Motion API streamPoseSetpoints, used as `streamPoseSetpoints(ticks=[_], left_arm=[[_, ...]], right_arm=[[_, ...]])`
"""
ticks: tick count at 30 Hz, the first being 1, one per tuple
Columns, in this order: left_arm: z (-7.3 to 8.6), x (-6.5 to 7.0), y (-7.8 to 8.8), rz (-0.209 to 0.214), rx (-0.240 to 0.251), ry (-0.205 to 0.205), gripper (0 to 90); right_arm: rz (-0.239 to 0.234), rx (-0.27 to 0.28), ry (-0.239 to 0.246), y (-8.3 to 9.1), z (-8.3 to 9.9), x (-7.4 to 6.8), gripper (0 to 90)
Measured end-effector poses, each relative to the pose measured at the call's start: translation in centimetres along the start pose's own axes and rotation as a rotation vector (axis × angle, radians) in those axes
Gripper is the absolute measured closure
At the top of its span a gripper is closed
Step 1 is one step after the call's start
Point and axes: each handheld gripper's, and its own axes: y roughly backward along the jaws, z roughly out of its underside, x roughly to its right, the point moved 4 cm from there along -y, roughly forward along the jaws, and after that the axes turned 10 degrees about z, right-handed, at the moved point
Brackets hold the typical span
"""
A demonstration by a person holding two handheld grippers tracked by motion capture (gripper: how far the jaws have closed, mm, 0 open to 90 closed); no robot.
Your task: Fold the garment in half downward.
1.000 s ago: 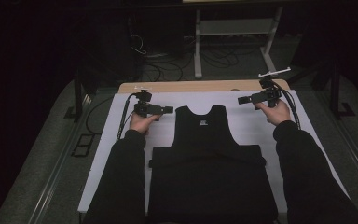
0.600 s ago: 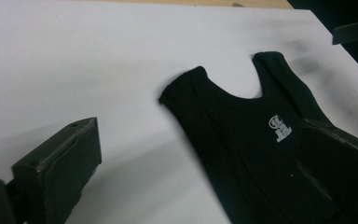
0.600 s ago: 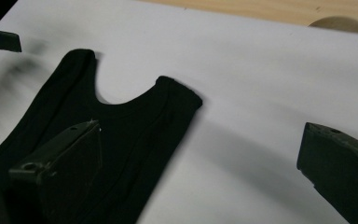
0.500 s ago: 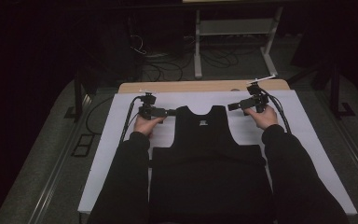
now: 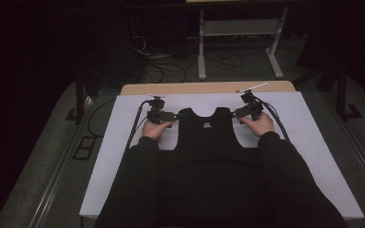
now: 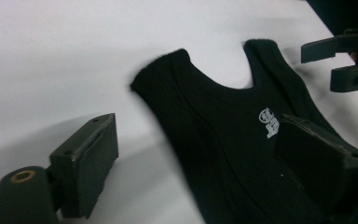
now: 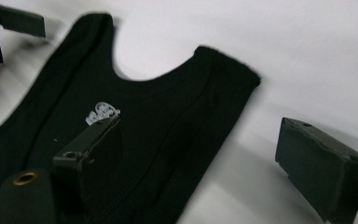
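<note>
One black sleeveless vest (image 5: pixel 208 142) lies flat on the white-covered bench (image 5: pixel 309 142), and we work it with two grippers, one in each hand. The vest's long axis runs from us toward the far edge; its neckline and two shoulder straps point away from us, its hem toward us, partly under our sleeves. A single small white logo (image 6: pixel 270 122) sits just below the neck opening.

Our left gripper (image 5: pixel 167 115) is at the vest's left shoulder strap, our right gripper (image 5: pixel 240 114) at the right strap. In the left gripper view, the fingers stand fairly wide, one over bare white cover and the other over the black fabric, with the strap's edge between them but not pinched. The right gripper view shows the same: fingers (image 7: pixel 93 144) apart, straddling the strap edge, pressing on nothing. Both pairs have just been closing a little.

Two of our hands, two sleeves, two trailing cables complete the count.
</note>
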Motion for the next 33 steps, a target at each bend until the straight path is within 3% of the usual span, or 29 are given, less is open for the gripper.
streamPoseSetpoints(ticks=[3,8,17,21,26,33], left_arm=[[0.2,0.2,-0.4,-0.016,-0.007,-0.023,17.2],[0.2,0.5,-0.9,-0.002,0.005,-0.012,23.2],[0.4,0.4,-1.2,-0.048,0.006,-0.005,34.7],[0.5,0.6,-1.5,-0.058,0.003,-0.031,41.0],[0.6,1.0,-2.0,-0.074,0.004,-0.043,52.8],[0.7,0.9,-2.1,-0.092,-0.002,-0.024,71.7]], right_arm=[[0.022,0.01,0.01,-0.4,0.1,-0.2,15.4],[0.044,0.029,-0.002,-0.7,0.0,-0.6,20.3],[0.082,0.044,-0.015,-1.3,0.2,-0.7,32.0],[0.089,0.051,-0.03,-1.4,0.2,-0.8,36.9],[0.095,0.058,-0.023,-1.4,0.2,-1.0,51.3],[0.071,0.045,0.004,-1.4,0.3,-1.3,76.6]])
